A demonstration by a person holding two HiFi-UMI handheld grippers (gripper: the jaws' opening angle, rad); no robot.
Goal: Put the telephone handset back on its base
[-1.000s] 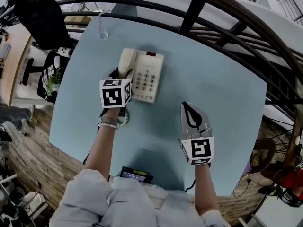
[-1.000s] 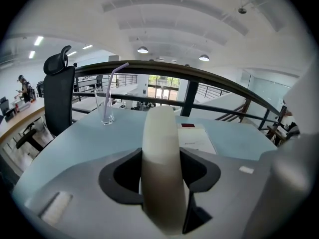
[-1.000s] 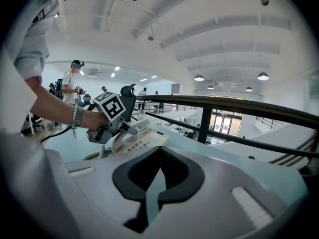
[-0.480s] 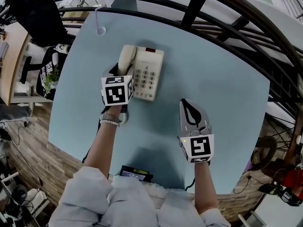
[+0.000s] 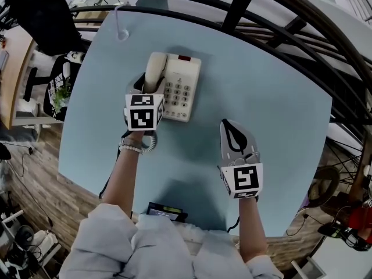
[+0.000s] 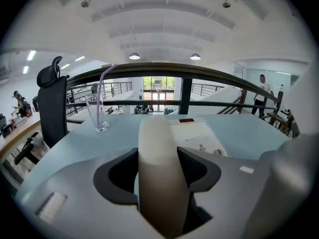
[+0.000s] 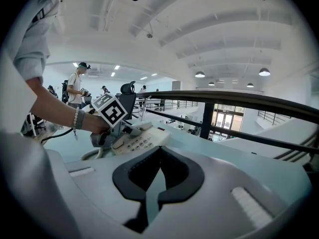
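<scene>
The left gripper (image 5: 145,93) jaws pinch the likely light, stiff, slippery handset (image 5: 156,68) mid-handle, at the left of the base (image 5: 183,92); the right gripper (image 5: 235,139) jaws are pressed together.

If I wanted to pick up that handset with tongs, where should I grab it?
Probably its slim middle, tongs across its width, coming in from the person's side along its length. The handset lies lengthwise on the left of the base and widens at the far end. The left tongs clasp it that way.
</scene>
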